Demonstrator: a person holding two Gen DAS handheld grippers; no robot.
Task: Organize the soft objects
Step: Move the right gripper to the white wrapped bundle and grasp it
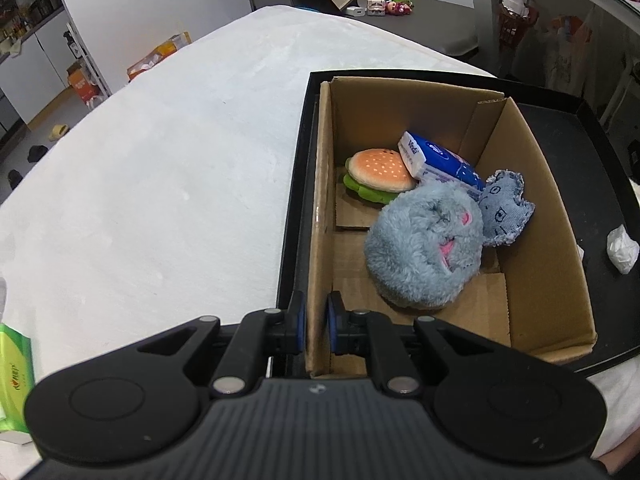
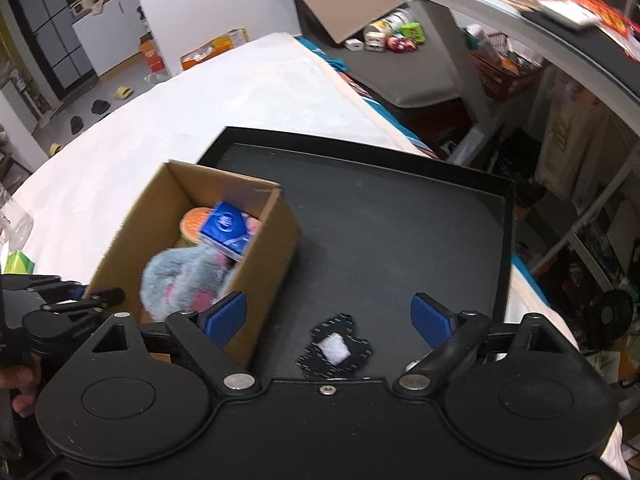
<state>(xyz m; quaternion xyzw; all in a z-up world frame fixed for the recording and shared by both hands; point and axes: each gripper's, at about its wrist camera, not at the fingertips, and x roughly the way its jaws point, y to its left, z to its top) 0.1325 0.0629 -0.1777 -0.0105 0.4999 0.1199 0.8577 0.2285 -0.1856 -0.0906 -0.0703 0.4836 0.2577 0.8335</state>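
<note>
Box wall, then "Vinda" tissue pack (image 1: 436, 160)

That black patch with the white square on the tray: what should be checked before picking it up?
1. Right gripper open: ok.
2. Black patch lies between and below the open fingers: ok.
3. Patch lies alone on the black tray: ok.
4. Left gripper shut on the cardboard box wall: ok.
5. Room left in the box beside the blue plush: ok.
6. Whether the patch is soft: cannot tell.
</note>
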